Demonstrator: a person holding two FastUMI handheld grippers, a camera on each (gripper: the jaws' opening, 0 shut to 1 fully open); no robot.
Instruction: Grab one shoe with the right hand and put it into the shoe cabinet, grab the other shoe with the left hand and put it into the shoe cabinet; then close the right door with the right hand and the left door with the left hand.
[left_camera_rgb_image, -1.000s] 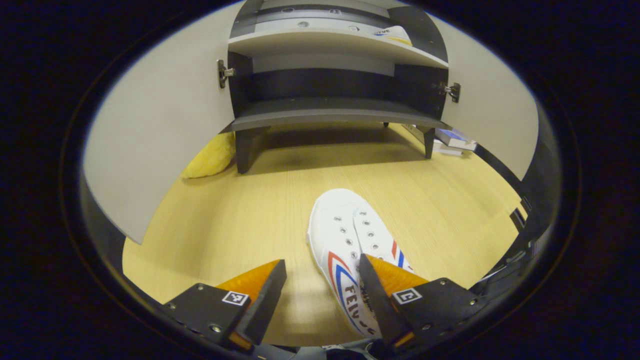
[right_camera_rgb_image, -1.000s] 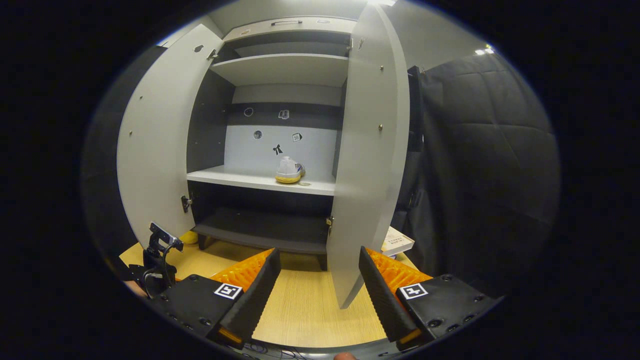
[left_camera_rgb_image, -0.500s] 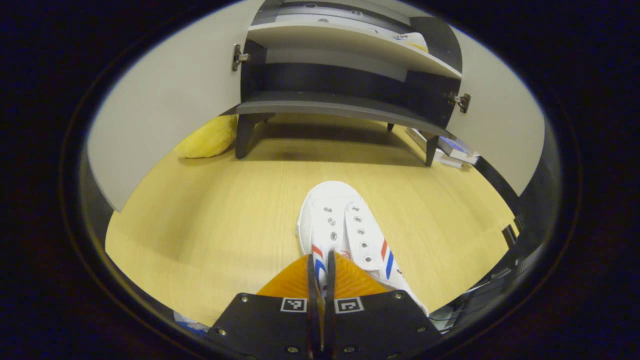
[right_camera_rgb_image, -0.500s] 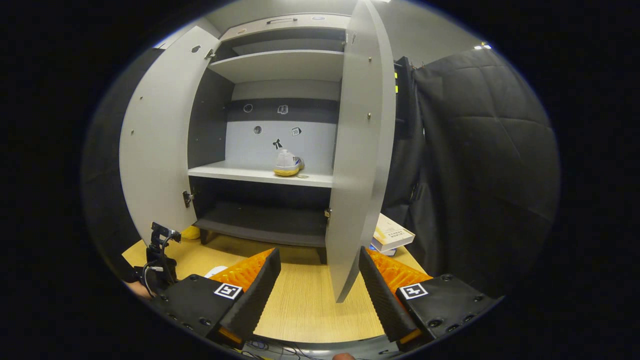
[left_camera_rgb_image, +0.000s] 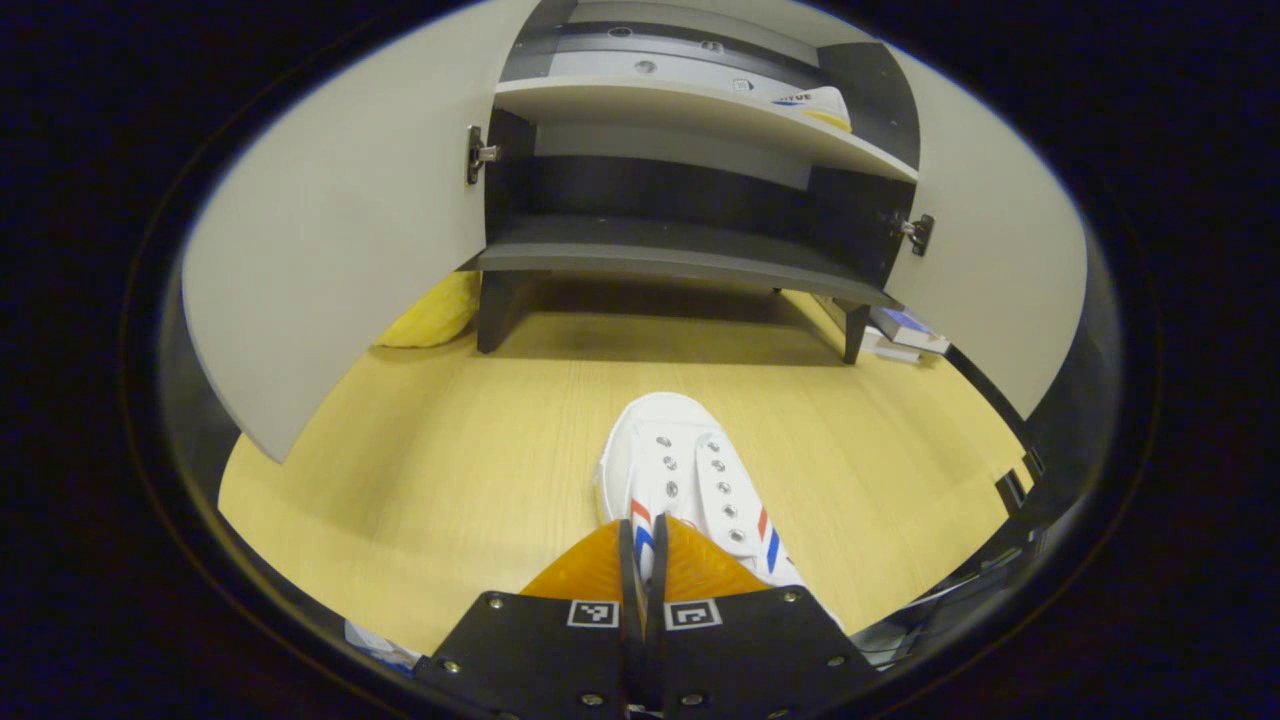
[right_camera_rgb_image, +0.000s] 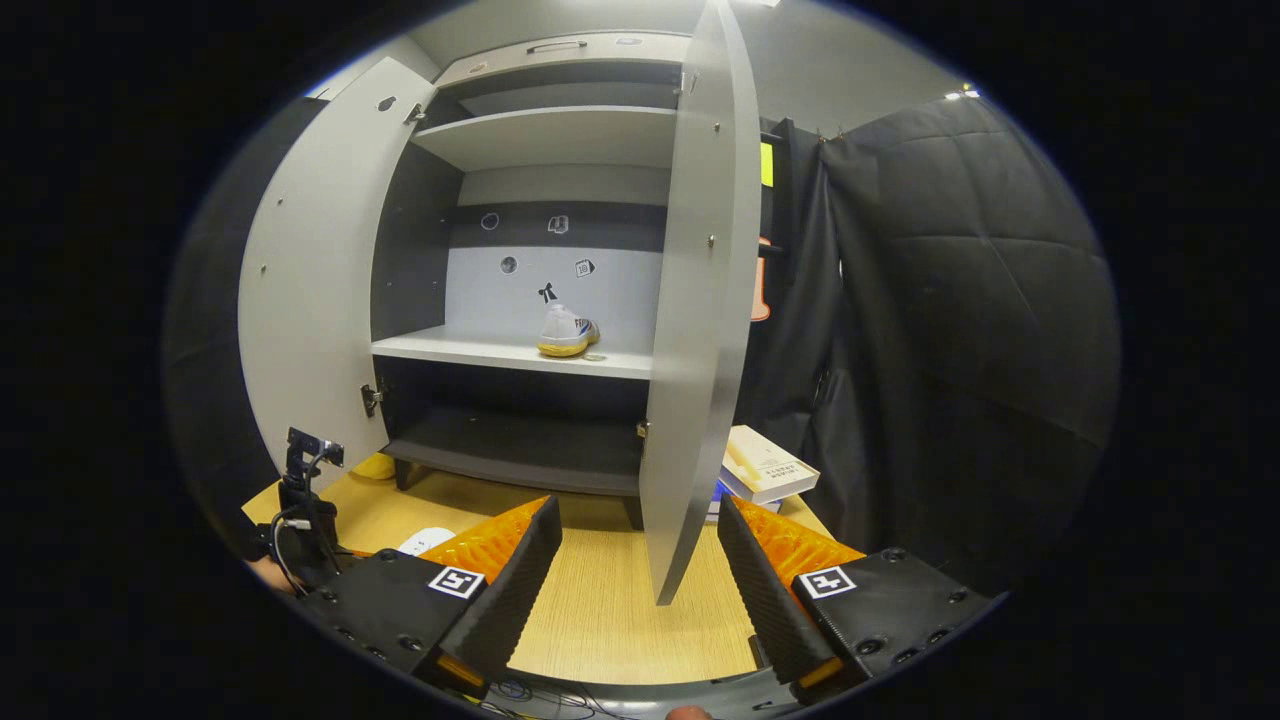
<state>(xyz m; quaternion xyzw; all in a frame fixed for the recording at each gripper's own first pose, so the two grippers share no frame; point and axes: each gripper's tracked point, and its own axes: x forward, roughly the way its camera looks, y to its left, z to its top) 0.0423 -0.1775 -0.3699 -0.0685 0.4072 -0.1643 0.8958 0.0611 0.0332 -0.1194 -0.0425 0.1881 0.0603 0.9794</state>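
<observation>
Shoe (left_camera_rgb_image: 690, 470) clamped at collar by left gripper (left_camera_rgb_image: 641, 560); right gripper (right_camera_rgb_image: 635, 545) open, idle. Lift level, aim for shelf (left_camera_rgb_image: 700, 105).

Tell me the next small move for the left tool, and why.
Probably lift the left tool and carry the white shoe toward the light shelf. Its fingers are pinched together on the shoe's collar, the shoe looks to be on the wooden floor, the other shoe sits on that shelf, and both doors stand open.
</observation>
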